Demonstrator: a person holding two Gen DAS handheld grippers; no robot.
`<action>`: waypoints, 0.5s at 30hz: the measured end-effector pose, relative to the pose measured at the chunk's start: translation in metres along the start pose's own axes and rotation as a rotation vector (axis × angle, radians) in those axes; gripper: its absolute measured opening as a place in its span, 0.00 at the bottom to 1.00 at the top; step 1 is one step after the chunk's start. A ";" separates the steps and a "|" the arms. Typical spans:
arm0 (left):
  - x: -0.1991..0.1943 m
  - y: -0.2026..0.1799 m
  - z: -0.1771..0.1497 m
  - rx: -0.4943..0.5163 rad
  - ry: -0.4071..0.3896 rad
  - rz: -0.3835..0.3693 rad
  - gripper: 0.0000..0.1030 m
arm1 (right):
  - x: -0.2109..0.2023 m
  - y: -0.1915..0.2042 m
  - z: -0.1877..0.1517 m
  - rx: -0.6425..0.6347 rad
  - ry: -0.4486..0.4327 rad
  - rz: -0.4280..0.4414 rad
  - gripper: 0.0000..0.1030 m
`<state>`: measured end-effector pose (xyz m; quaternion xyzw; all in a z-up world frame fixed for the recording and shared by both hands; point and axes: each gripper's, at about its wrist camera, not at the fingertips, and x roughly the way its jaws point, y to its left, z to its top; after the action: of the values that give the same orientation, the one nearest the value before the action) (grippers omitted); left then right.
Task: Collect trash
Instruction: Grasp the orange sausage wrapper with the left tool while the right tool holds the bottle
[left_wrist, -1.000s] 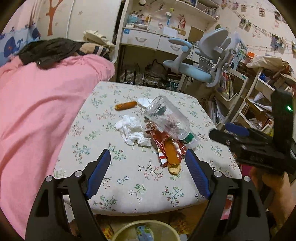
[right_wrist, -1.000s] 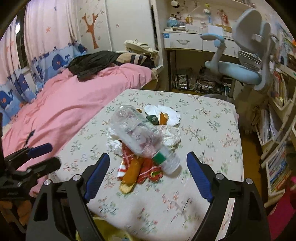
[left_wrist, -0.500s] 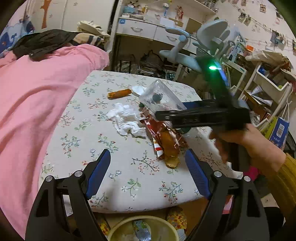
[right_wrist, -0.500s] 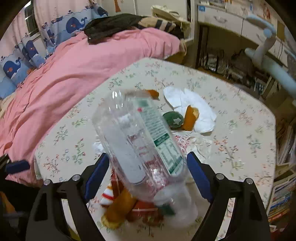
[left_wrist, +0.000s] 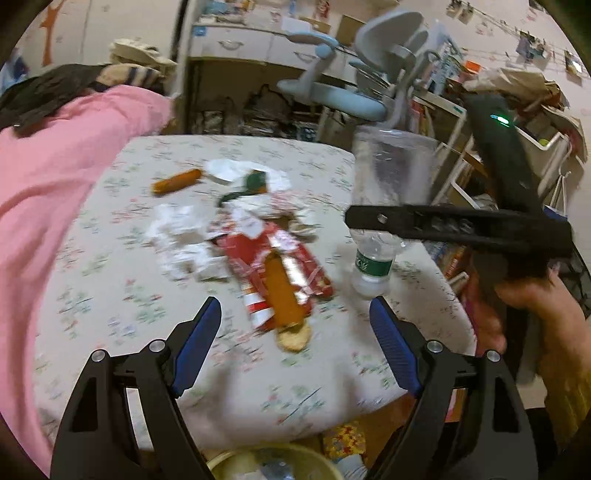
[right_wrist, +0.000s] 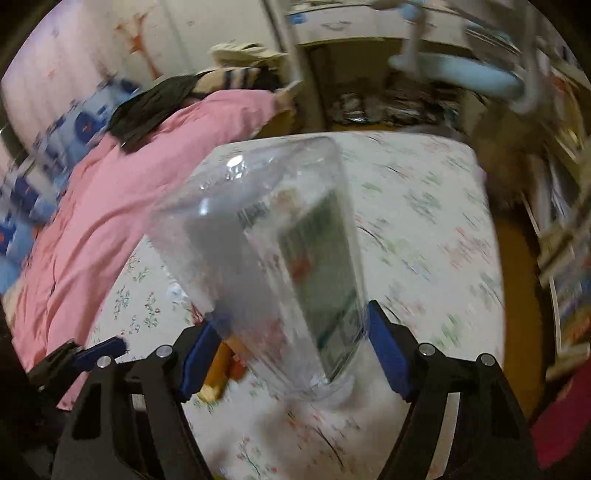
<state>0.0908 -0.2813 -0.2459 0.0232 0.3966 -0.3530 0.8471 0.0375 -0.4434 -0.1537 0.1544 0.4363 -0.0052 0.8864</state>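
1 bottle (left_wrist: 391, 173), 2 sausages (left_wrist: 176, 181)

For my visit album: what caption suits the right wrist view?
Right gripper closing its blue pads around a clear plastic bottle tipped cap-down above the floral tablecloth.

A small bedroom under warm, dim light. There's a low table (left_wrist: 314, 384) with a flowered cloth, and a pink quilt (left_wrist: 55, 206) heaped against its left edge, dark clothes (left_wrist: 48, 92) on top of it. Beyond the far edge, a pale blue desk chair (left_wrist: 347, 96) before a white desk with drawers (left_wrist: 251, 48). Off the right edge, white shelves (left_wrist: 546, 147) crammed with books. Whale-print curtains (right_wrist: 33, 192) hang at the left, and a tree decal (right_wrist: 138, 44) marks the cream wall.
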 end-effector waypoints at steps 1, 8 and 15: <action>0.011 -0.001 0.003 -0.004 0.019 -0.011 0.71 | -0.002 -0.005 -0.002 0.020 0.001 0.003 0.69; 0.056 -0.001 0.013 0.004 0.110 0.009 0.43 | -0.006 -0.027 -0.006 0.124 -0.040 0.080 0.68; 0.084 0.001 0.015 0.016 0.182 0.040 0.33 | -0.008 -0.025 0.000 0.118 -0.060 0.103 0.68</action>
<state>0.1377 -0.3339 -0.2937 0.0700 0.4686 -0.3356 0.8142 0.0288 -0.4682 -0.1539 0.2282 0.4002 0.0100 0.8875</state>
